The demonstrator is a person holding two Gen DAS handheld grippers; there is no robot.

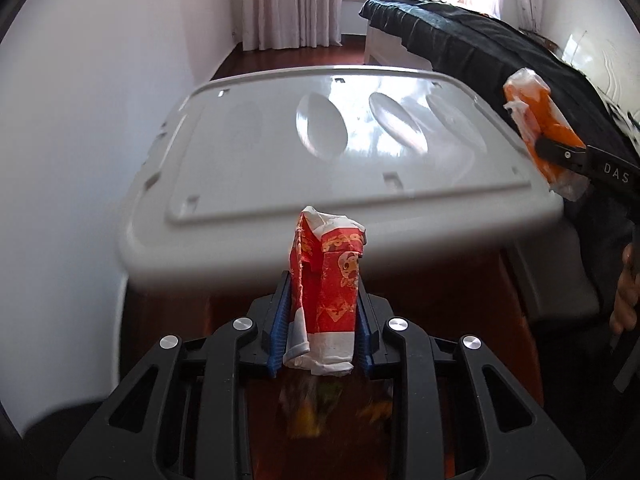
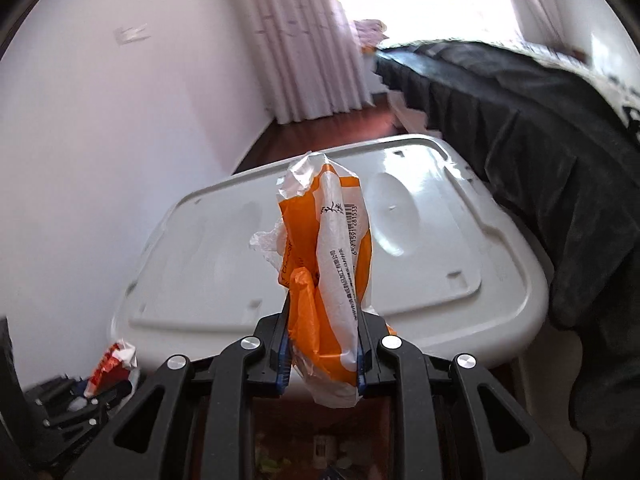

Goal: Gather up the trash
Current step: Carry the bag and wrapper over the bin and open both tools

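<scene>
My left gripper (image 1: 323, 308) is shut on a crumpled red and white paper packet (image 1: 328, 280) that stands up between its blue pads. My right gripper (image 2: 323, 336) is shut on a crumpled orange and white plastic wrapper (image 2: 332, 264). The wrapper and right gripper also show at the right edge of the left wrist view (image 1: 540, 128). The left gripper with its red packet shows blurred at the lower left of the right wrist view (image 2: 110, 364). Both are held in front of and a little above a grey plastic bin lid (image 1: 280, 168).
The grey lid also shows in the right wrist view (image 2: 224, 264). A bed with a dark cover (image 1: 472, 44) runs along the right. A white wall (image 1: 80, 120) is on the left. Red-brown floor and blurred colourful scraps (image 1: 316, 404) lie below. Curtains (image 1: 288, 4) hang at the far window.
</scene>
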